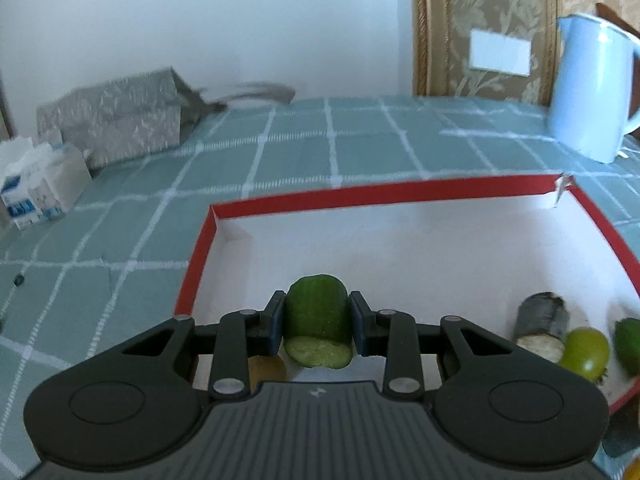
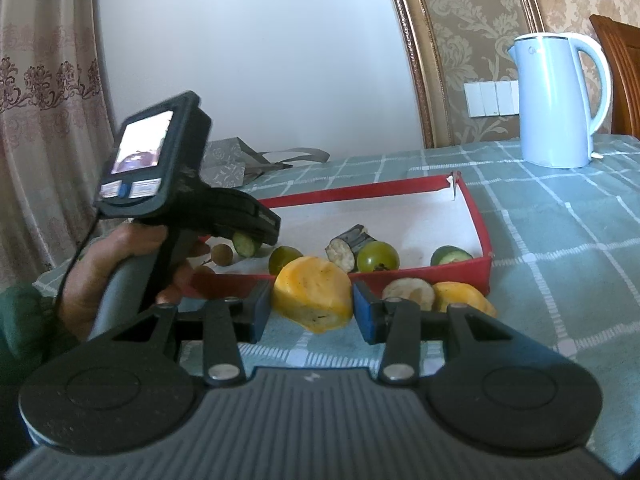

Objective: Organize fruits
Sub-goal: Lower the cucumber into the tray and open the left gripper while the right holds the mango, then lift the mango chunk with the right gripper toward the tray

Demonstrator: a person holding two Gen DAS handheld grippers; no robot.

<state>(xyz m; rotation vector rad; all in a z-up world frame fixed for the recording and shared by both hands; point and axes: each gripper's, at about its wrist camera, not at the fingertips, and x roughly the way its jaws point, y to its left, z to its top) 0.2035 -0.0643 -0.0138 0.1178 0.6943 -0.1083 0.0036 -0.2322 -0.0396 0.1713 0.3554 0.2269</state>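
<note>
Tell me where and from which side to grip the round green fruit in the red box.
Grip the green fruit across its round middle, coming straight down from above. The dark cut piece leans against its left and the box wall rises in front, so a level approach looks blocked. Set the fingers front and back, clear of that piece.

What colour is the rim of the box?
Red; the box rim shows best in the left wrist view, with white inside.
</note>
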